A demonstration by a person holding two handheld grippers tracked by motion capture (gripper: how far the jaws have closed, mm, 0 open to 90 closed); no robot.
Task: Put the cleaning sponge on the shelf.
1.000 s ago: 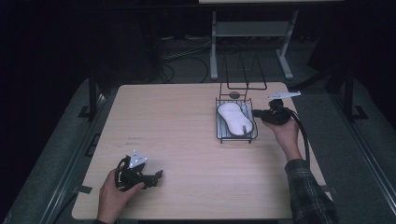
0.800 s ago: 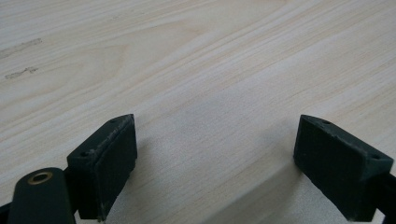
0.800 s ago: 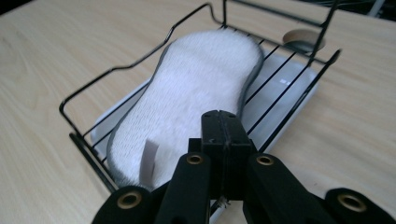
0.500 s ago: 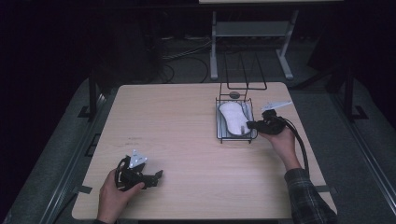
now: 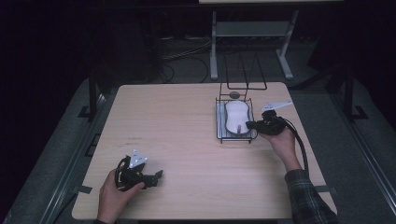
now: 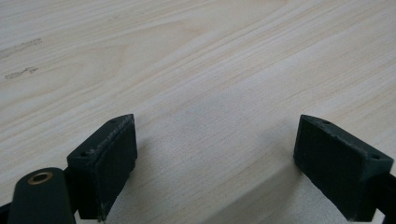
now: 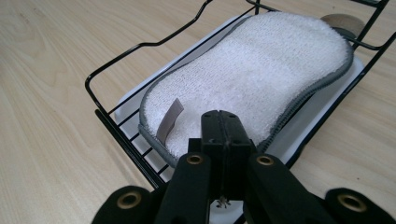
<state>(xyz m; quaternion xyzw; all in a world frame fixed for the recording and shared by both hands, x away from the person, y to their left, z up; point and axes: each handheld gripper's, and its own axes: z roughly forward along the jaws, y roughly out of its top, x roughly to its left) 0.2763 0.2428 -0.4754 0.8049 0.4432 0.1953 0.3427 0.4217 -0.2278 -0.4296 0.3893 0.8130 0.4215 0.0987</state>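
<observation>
Resting in a black wire rack (image 5: 219, 122) near the light wooden table's (image 5: 187, 121) far right corner, the white peanut-shaped sponge (image 5: 235, 116) lies under the right gripper (image 7: 223, 135), jaws pressed together, empty. Left gripper (image 6: 210, 163) gapes wide, empty, near front-left edge.

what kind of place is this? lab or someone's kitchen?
Most likely a lab or recording bench, not a kitchen. A bare wooden table stands in a dark room, with loose cables and a metal stand on the floor behind it. A black wire rack holds a white sponge pad.
</observation>
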